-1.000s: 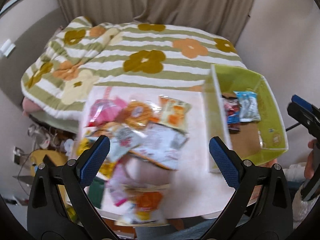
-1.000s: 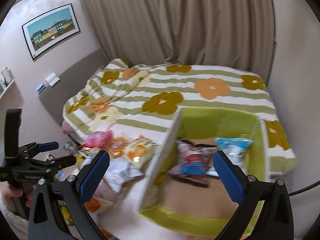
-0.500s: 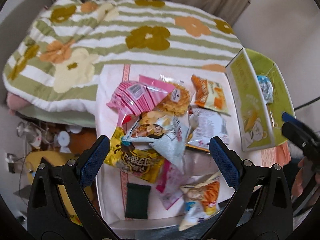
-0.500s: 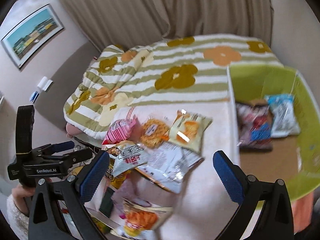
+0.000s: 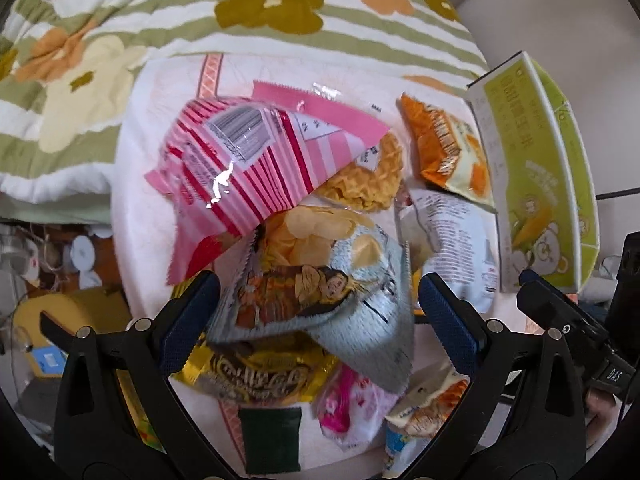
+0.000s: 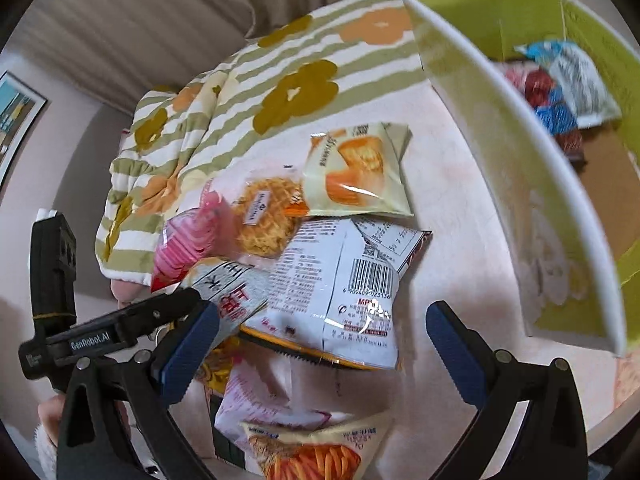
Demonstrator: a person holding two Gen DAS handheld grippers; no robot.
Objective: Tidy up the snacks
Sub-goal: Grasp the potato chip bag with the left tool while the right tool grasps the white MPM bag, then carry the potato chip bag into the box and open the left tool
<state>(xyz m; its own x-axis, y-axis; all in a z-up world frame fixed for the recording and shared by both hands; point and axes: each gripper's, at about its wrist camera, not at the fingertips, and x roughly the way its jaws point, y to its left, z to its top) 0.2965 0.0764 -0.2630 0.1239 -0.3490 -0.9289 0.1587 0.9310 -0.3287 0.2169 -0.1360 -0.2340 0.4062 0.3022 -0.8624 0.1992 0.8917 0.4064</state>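
While both grippers [image 5: 316, 312] [image 6: 322, 340] gape: box [image 6: 500, 168] holds two packets [image 6: 576, 76].

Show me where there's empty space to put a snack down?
Bare patches: the brown floor of the green box near its front wall, and the table strip between that box and the white barcode packet. The snack pile left of it is crowded.

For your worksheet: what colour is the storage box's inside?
Lime green; the box shows it best in the right wrist view.
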